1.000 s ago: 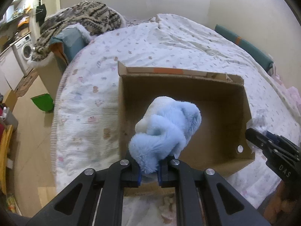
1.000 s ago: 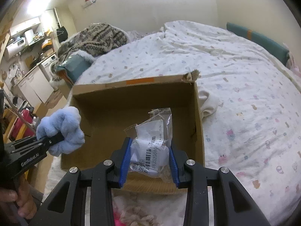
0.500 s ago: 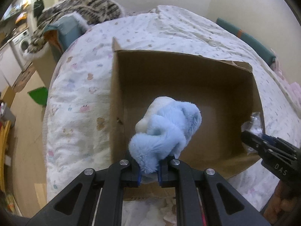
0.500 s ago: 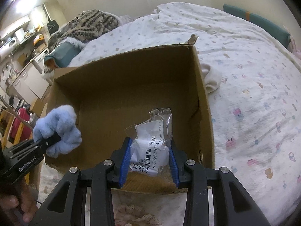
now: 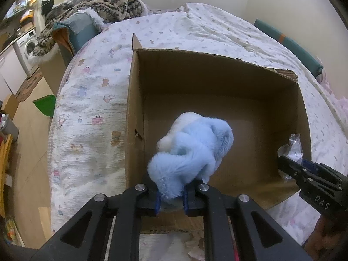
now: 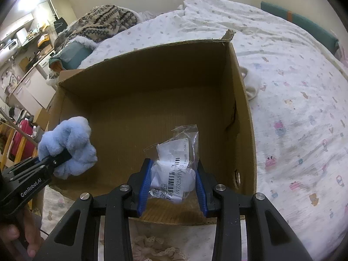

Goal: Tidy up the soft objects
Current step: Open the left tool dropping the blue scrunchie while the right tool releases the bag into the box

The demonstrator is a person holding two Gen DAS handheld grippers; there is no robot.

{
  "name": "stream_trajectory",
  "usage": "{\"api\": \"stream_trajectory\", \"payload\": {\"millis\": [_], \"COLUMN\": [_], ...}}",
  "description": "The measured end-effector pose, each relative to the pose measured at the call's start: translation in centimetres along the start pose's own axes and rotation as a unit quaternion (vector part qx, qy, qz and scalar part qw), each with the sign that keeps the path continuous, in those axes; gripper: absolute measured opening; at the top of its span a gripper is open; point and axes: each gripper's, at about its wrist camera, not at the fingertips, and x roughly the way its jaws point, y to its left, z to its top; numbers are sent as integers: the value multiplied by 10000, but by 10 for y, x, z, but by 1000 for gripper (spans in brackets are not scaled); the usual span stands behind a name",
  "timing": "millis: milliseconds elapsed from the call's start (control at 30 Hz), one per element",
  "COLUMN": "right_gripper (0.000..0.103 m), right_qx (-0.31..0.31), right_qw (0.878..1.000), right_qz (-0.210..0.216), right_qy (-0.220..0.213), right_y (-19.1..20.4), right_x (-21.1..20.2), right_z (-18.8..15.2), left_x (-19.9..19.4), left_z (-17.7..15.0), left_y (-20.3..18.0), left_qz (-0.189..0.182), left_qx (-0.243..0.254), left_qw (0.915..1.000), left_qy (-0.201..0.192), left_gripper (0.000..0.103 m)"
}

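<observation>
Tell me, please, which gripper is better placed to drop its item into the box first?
Left, probably: the left gripper holds the blue plush well over the cardboard box, farther inside than the right gripper's plastic packet.

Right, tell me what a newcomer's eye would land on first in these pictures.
First, the fluffy blue plush, clamped in the left gripper over the near left part of the open cardboard box. Next, the clear plastic packet with a barcode label, pinched in the right gripper above the box's near right side. The box itself sits on a bed with a pale printed cover, its bottom bare.
</observation>
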Motion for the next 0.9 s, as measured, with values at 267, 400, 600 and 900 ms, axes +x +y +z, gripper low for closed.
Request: {"api": "stream_trajectory", "payload": {"millis": [267, 400, 600, 900], "right_gripper": [39, 39, 39, 55], "right_qx": [-24, -19, -41, 99], "right_qw": [10000, 10000, 10000, 9998], "right_qz": [-11, -3, 12, 193], "right_qy": [21, 42, 52, -3], "right_y": [-1, -1, 1, -2], "right_x": [-1, 0, 1, 0], "right_z": [-1, -1, -1, 2], "left_x": [2, 3, -2, -9], "left_z": [-1, -2, -2, -4], "left_y": [-3, -4, -7, -21], "left_qz": [-3, -30, -255, -10], "left_qx": [22, 29, 65, 389], "left_qw": [10000, 9999, 9996, 9991], "left_qy": [86, 141, 42, -140], "left_gripper": [17, 23, 64, 67]}}
